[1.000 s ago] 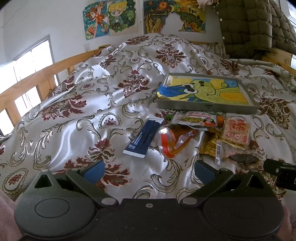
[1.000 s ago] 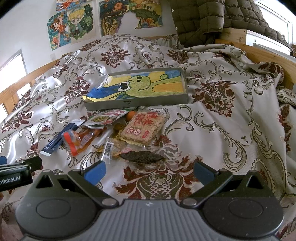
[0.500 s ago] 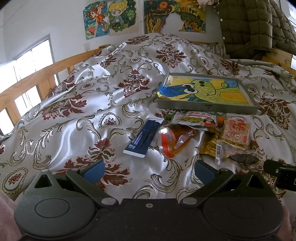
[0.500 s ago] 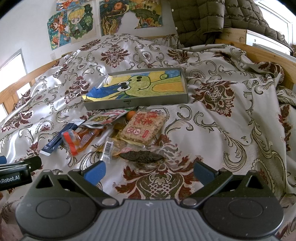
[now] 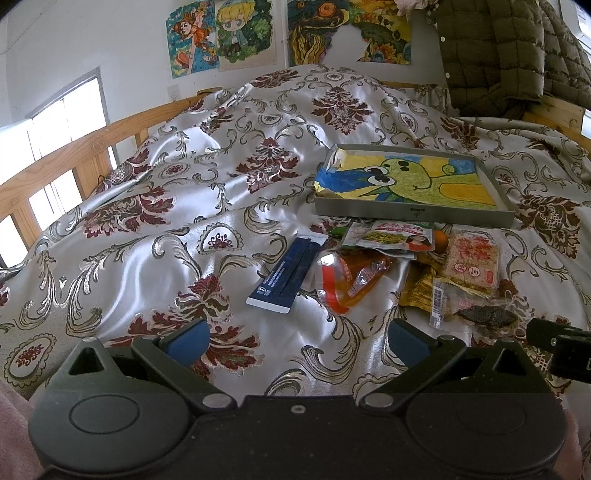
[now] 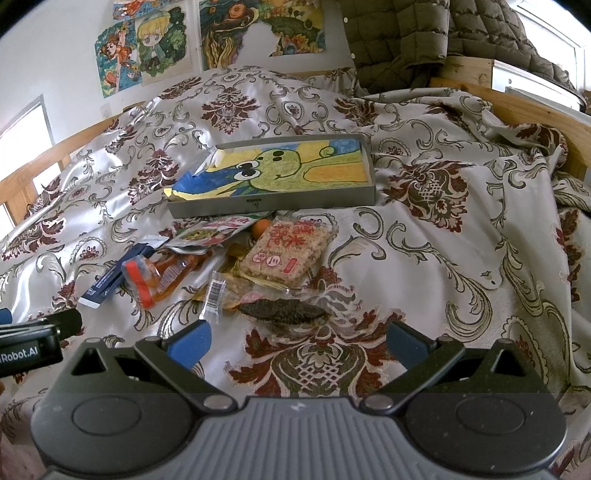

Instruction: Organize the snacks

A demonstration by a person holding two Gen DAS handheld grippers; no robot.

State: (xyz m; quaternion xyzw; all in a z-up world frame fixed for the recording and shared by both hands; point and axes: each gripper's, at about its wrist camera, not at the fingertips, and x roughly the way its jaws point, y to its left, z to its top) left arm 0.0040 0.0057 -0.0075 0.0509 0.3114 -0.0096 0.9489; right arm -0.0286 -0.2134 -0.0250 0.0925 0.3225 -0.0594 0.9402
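Several snack packets lie in a loose pile on the bedspread in front of a grey tray [image 5: 412,213] [image 6: 273,203] lined with a cartoon drawing. The pile holds a dark blue packet [image 5: 286,271] [image 6: 107,278], an orange packet [image 5: 351,278] [image 6: 162,275], a green-and-red pouch [image 5: 397,236] [image 6: 207,234], a rice-cake block [image 5: 472,260] [image 6: 286,254], and a clear packet with a dark snack [image 5: 476,310] [image 6: 273,304]. My left gripper [image 5: 297,338] is open and empty, just short of the blue packet. My right gripper [image 6: 297,338] is open and empty, just short of the dark-snack packet.
A silky floral bedspread [image 5: 177,206] covers the bed. A wooden rail [image 5: 74,144] runs along the left side and another [image 6: 517,107] along the right. An olive quilted jacket [image 6: 406,33] hangs at the back. Posters are on the wall.
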